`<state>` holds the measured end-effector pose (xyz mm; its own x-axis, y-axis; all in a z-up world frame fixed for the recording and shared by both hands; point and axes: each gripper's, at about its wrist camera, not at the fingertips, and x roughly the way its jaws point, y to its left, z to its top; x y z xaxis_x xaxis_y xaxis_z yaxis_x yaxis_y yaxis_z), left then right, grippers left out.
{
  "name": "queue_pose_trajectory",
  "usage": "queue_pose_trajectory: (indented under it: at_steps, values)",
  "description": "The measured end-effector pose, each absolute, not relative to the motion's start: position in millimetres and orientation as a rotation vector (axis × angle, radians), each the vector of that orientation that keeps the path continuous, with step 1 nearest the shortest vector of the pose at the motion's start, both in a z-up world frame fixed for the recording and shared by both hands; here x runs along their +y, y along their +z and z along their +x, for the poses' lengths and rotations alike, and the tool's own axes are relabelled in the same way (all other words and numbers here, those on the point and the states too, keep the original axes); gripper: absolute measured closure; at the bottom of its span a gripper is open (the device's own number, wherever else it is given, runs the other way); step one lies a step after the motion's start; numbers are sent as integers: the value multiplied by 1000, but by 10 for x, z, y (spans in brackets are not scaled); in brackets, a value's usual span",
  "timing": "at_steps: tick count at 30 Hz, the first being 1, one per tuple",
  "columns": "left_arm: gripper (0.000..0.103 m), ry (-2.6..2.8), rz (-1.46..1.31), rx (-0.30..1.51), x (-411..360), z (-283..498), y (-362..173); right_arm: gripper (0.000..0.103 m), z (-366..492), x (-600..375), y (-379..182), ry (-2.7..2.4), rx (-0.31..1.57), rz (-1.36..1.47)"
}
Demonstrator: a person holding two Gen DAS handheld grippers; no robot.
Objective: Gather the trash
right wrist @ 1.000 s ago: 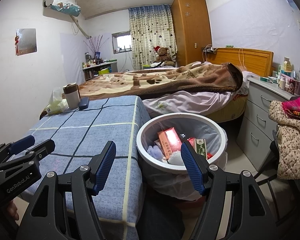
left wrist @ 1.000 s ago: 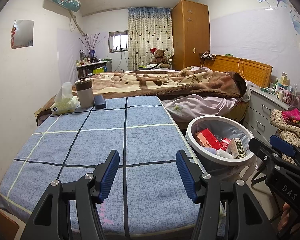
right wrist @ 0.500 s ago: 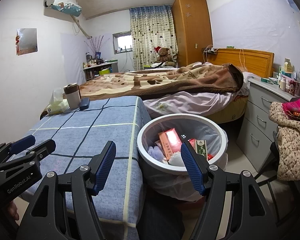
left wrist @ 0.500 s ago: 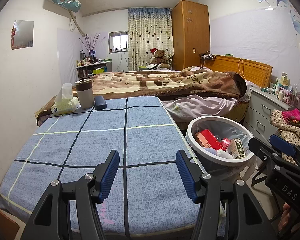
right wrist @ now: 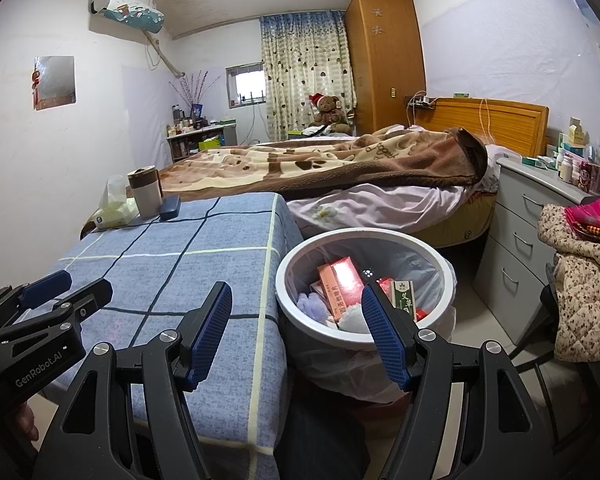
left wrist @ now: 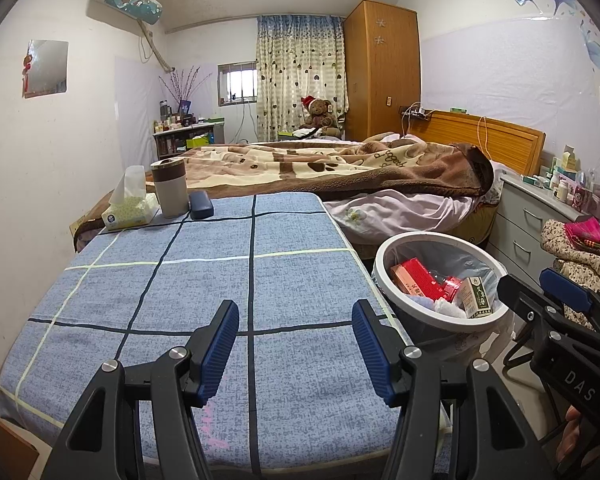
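A white round trash bin [left wrist: 384, 252] [right wrist: 284, 268] with a plastic liner stands on the floor right of the table. It holds a red box [left wrist: 416, 284] [right wrist: 340, 284], a green and white box [left wrist: 476, 298] [right wrist: 404, 294] and white and purple wads [right wrist: 312, 304]. My left gripper [left wrist: 294, 320] is open and empty above the near part of the blue checked tablecloth [left wrist: 204, 276] [right wrist: 172, 264]. My right gripper [right wrist: 296, 308] is open and empty, at the table's right edge and the bin's near rim.
At the table's far left stand a tissue box [left wrist: 130, 212], a brown and grey cup [left wrist: 170, 188] and a dark case [left wrist: 201, 205]. A bed with a brown blanket [left wrist: 340, 168] lies behind. Grey drawers [right wrist: 532, 220] and a chair with clothes [right wrist: 580, 280] are on the right.
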<state>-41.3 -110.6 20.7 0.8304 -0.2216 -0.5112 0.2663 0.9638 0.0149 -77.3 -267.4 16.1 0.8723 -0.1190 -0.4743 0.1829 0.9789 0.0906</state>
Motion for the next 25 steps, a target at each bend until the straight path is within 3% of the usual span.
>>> queue_pose_trajectory:
  at_steps: [25]
  values:
    - [45, -252, 86, 534, -1091, -401, 204, 34, -766, -2629, 171, -155, 483, 124]
